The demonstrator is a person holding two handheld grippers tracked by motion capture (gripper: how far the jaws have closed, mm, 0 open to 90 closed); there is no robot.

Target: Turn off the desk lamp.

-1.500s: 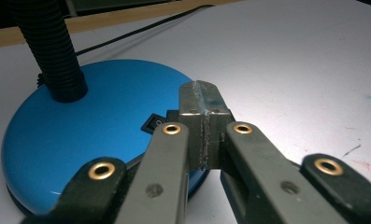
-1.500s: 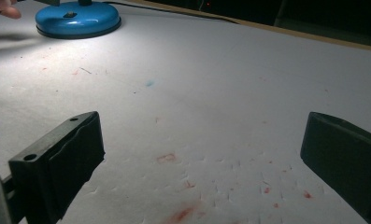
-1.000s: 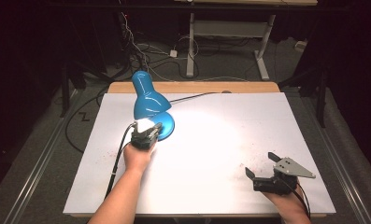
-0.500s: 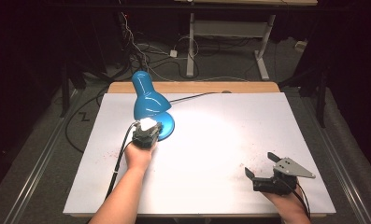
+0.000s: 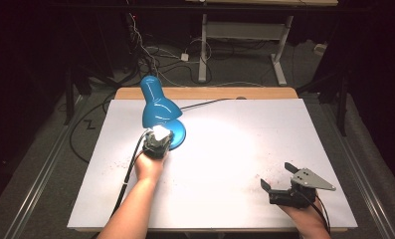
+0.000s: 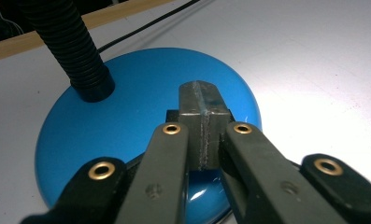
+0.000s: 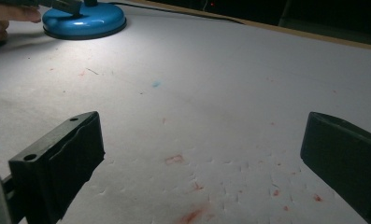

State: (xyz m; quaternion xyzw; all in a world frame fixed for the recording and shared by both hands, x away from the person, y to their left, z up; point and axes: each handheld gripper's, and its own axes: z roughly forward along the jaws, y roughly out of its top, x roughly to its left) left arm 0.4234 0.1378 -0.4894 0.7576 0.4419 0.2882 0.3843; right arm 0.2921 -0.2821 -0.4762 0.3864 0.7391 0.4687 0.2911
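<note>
A blue desk lamp (image 5: 157, 107) is seen standing toward the far left of the white surface (image 5: 245, 149), lit, with its round base (image 6: 141, 135) flat on the surface and its black corrugated neck (image 6: 68, 42) rising from the far side of that base. The left claw (image 6: 203, 100) is held over the near part of the base with its jaws brought together, tips touching and nothing between them; whether the tips are in contact with the base, perhaps at a switch, cannot be told. If a downward press is intended, a slip is judged likely: the base is glossy and domed, so closed tips could skate off sideways. Excess force applied off-centre could also tip the base or slide the lamp across the surface, its power cord (image 5: 205, 103) offering little restraint. The left forearm is extended forward from the near edge toward the lamp, with the left hand (image 5: 149, 167) wrapped around the gripper body just short of the base and the cable trailing back along the arm. The right claw (image 5: 279, 179) is held well apart from the lamp, near the right front corner of the surface, its jaws spread wide and empty, low over bare, faintly stained surface. The right hand (image 5: 304, 211) is kept low behind it at the near edge.
</note>
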